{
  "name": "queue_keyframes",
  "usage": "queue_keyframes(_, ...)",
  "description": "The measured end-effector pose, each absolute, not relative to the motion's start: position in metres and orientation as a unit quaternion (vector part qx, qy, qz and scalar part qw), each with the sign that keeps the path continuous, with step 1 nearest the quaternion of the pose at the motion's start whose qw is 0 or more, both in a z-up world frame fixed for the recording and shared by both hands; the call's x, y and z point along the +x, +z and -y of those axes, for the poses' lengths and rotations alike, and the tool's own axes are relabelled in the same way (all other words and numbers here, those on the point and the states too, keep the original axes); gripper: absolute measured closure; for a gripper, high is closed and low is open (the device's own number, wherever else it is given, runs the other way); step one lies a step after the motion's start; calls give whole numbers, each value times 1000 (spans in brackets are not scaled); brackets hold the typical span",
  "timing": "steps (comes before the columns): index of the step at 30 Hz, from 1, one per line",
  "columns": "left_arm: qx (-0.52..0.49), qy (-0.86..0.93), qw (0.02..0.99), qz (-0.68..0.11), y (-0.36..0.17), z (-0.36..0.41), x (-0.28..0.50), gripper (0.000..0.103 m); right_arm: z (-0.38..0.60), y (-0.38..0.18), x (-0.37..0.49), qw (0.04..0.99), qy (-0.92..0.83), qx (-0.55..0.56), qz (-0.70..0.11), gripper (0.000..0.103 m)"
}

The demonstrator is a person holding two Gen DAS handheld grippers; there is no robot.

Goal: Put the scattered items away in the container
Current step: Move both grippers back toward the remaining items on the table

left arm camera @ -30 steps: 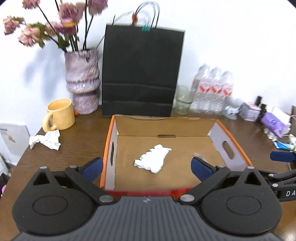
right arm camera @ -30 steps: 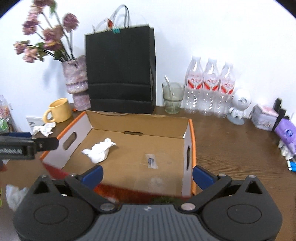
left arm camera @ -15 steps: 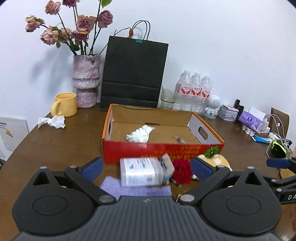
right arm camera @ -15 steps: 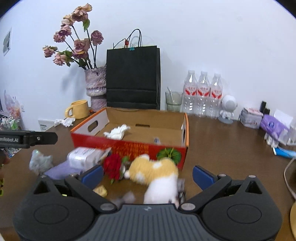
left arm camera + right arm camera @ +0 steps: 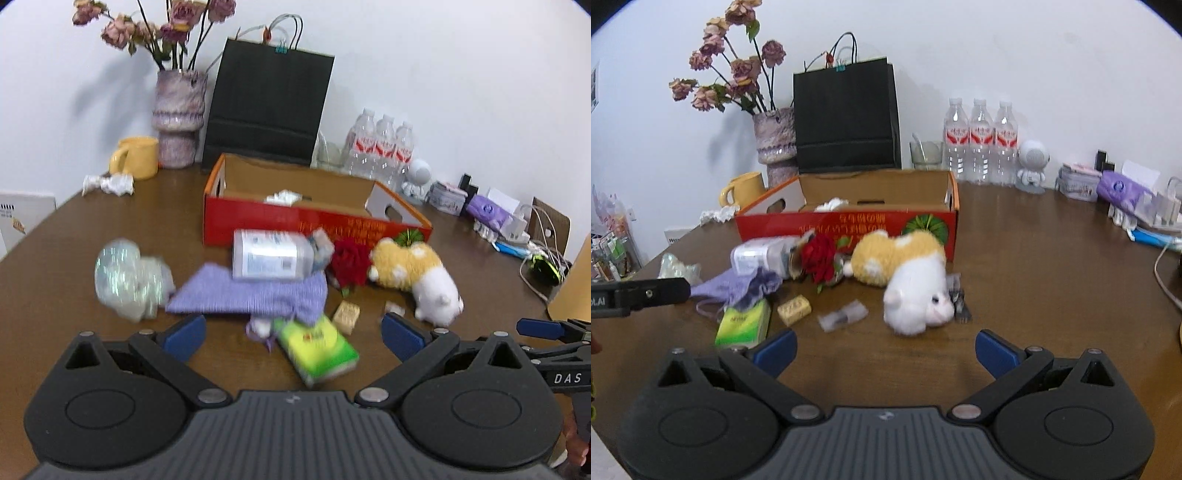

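Note:
A red cardboard box (image 5: 295, 225) (image 5: 849, 225) stands open on the brown table with a white crumpled tissue (image 5: 283, 196) inside. In front of it lie a white bottle (image 5: 271, 254), a purple cloth (image 5: 251, 291), a red rose (image 5: 349, 262), a yellow-and-white plush (image 5: 417, 275) (image 5: 908, 277), a green tissue pack (image 5: 317, 345) (image 5: 744, 323), a small tan block (image 5: 346, 316) and a clear crumpled wrapper (image 5: 127, 282). My left gripper (image 5: 293, 334) is open and empty above the green pack. My right gripper (image 5: 884, 349) is open and empty just before the plush.
A yellow mug (image 5: 135, 157), a vase of dried roses (image 5: 179, 118), a black paper bag (image 5: 266, 110) and three water bottles (image 5: 380, 147) line the back. A crumpled tissue (image 5: 107, 183) lies by the mug. Cables and small items sit at right (image 5: 517, 236).
Both grippers have pulled back from over the box toward me. The scattered items in front of the box have come into view. Both stay open.

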State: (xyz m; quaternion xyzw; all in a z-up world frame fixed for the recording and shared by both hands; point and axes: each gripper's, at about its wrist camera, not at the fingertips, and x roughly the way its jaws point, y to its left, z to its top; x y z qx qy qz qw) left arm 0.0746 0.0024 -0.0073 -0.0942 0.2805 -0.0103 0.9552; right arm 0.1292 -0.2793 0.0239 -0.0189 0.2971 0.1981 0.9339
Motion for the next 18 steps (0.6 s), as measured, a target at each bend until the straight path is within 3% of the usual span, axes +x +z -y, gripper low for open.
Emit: queue_keyframes(18, -75, -3, 950, -303, -25, 4, 87, 0, 270, 1, 135, 926, 200, -31, -319, 0)
